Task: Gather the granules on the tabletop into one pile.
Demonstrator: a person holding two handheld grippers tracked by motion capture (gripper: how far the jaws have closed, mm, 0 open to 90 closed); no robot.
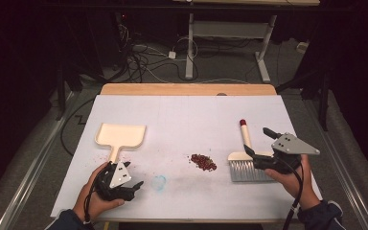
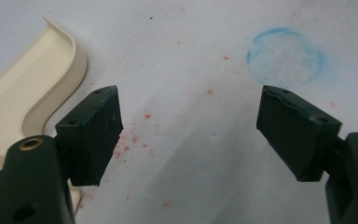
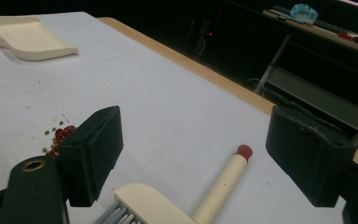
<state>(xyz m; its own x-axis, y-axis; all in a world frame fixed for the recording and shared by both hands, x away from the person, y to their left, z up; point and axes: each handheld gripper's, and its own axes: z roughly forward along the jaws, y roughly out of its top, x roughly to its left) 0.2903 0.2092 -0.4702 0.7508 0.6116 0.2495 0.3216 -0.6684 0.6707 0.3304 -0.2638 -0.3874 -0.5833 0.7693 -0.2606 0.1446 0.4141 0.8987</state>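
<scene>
Overhead, we see a cream dustpan [image 1: 120, 136] lying far-left on the white counter [image 1: 187, 120], its handle pointing toward our left tongs [image 1: 120, 179], presumably so they can take it. A small pile of red beans [image 1: 203, 162] sits mid-counter, between dustpan and hand brush [image 1: 246, 160].

Along the left tongs [image 2: 189, 135], we find them spread wide, empty, beside the dustpan's rim [image 2: 32, 88], near a blue chalk ring [image 2: 285, 55].

Along the right tongs [image 3: 212, 156], equally wide and empty, the brush [image 3: 214, 191] lies between them, ready for gripping.

dustpan [image 1: 122, 135], beans [image 1: 203, 162], brush [image 1: 246, 161]
</scene>
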